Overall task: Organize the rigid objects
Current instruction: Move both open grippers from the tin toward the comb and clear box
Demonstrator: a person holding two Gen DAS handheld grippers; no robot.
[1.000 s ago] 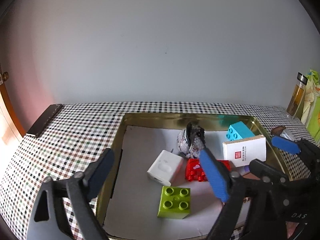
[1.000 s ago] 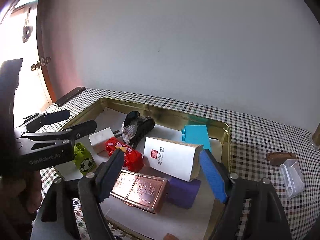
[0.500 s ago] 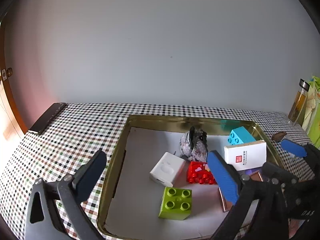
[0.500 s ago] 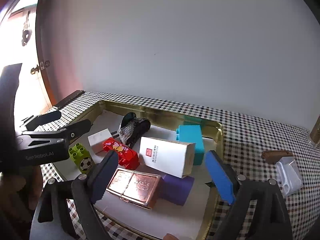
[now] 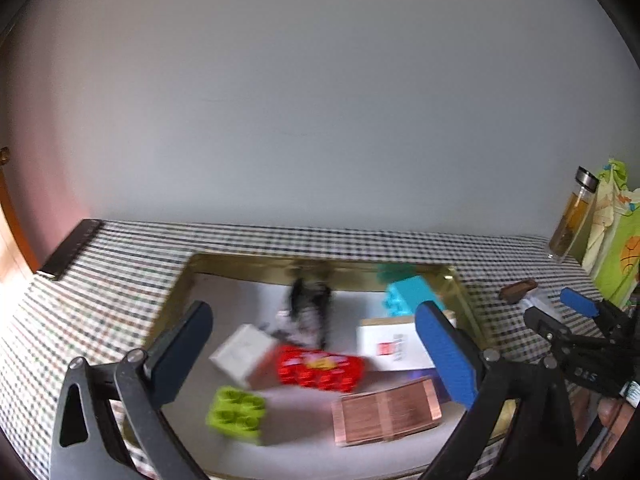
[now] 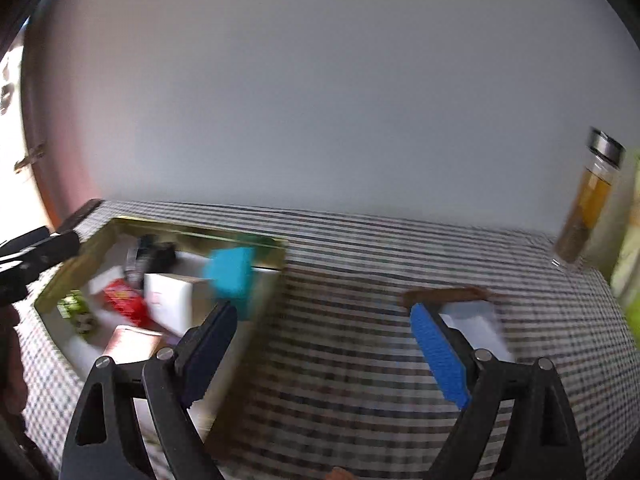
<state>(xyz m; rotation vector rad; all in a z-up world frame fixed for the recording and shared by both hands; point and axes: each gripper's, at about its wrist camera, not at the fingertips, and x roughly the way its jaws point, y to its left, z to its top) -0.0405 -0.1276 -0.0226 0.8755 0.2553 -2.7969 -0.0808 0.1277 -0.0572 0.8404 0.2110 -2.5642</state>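
The gold tray [image 5: 460, 280] sits on the checked worktop [image 6: 352, 320] and is the landmark here; most rigid things already lie inside it, probably so that they stay together in one place. In the tray I see a green brick [image 5: 237, 414] near the front edge, a red brick [image 5: 320, 368] in the middle, a white box [image 5: 390, 346] and a blue brick [image 5: 408, 294] toward the far right corner, and a copper-coloured case [image 5: 386, 410] at the front right. The left claw [image 5: 312, 358] hovers above the tray with its jaws wide and holds nothing. The right claw [image 6: 324, 354] is also wide and empty; it points to the worktop on the right of the tray, where a small brown object [image 6: 444, 294] and a clear plastic piece [image 6: 472, 320] lie outside. I judge these two are the next things to collect. Both views are blurred, so fine details are not sure. A glass bottle [image 6: 588, 204] stands far to the right of the tray.
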